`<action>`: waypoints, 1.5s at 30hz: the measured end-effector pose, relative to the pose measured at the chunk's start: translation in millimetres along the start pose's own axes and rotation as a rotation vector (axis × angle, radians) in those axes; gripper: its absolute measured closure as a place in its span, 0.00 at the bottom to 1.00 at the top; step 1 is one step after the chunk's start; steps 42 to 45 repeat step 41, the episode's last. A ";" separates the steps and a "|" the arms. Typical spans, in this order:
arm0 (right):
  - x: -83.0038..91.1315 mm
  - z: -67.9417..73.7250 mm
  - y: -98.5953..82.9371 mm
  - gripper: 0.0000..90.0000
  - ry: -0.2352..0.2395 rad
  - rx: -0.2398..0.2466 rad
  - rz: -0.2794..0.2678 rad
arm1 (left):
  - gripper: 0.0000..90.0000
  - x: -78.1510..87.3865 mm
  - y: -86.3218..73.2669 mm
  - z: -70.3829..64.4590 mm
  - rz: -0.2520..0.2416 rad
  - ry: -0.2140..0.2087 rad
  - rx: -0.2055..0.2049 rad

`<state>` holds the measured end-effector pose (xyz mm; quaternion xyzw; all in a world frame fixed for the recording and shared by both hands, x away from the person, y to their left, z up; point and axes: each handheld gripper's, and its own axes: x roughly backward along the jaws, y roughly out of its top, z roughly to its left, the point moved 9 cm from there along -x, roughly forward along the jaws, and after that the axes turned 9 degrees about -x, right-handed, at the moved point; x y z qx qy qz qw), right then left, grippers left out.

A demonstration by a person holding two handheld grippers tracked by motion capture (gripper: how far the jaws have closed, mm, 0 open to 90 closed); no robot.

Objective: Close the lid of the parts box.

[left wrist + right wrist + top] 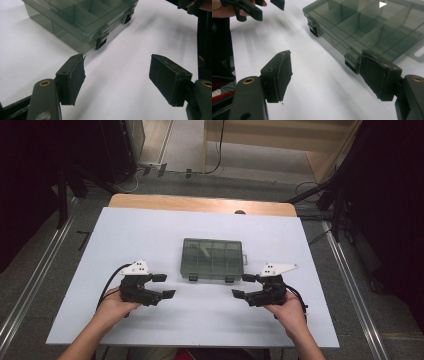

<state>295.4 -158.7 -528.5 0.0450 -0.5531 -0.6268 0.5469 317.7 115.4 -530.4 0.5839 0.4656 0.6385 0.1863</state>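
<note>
I've got both grippers low over the white worktop (pixel 150 235), one in each hand, pointing inward at each other. Left gripper (pixel 167 286): jaws wide apart, nothing between them, black rubber pads bare; in the left gripper view (pixel 117 77) just white worktop shows in the gap. Right gripper (pixel 243 285): same, jaws spread wide, holding nothing, gap in the right gripper view (pixel 325 75) shows bare worktop. The smoky grey translucent plastic organizer box with inner dividers (pixel 212 259) lies flat on the worktop, lid closed, just beyond and between the two sets of jaws, touching neither. From my left jaws it sits ahead and off to the far-left side (pixel 75 17); one small dark front latch (pixel 101 41) is just past the tip of the nearer jaw, a second latch (pixel 129 17) farther along the same front edge. From my right jaws the box is ahead and to the right (pixel 367 22); one front latch (pixel 352 60) sits just beside the right-hand jaw's pad, near but not touching as far as I can tell, the other latch (pixel 313 28) farther off. Both latches look down. The left hand and its gripper (pixel 244 8) show across from my right jaws, well apart. Person's hand (pixel 116 306) grips the left tool, other hand (pixel 289 312) the right.
</note>
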 end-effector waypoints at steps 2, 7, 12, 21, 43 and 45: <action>4.7 -1.9 -3.2 0.30 -0.003 0.001 -0.007 | 0.31 3.2 -2.4 1.5 -0.003 0.009 0.001; 16.7 -8.7 -8.1 0.30 -0.016 -0.012 -0.030 | 0.31 11.7 -8.5 7.0 -0.004 0.041 0.007; 26.8 -15.6 -21.2 0.30 -0.039 -0.003 -0.025 | 0.31 20.4 -15.4 11.2 -0.004 0.069 0.019; 39.0 -26.7 -40.5 0.30 -0.060 -0.022 -0.029 | 0.31 34.6 -33.9 21.0 0.020 0.127 0.025; 36.9 -29.9 -48.0 0.26 -0.067 -0.048 -0.038 | 0.31 37.0 -38.1 31.8 0.011 0.143 0.075; 36.9 -29.9 -48.0 0.26 -0.067 -0.048 -0.038 | 0.31 37.0 -38.1 31.8 0.011 0.143 0.075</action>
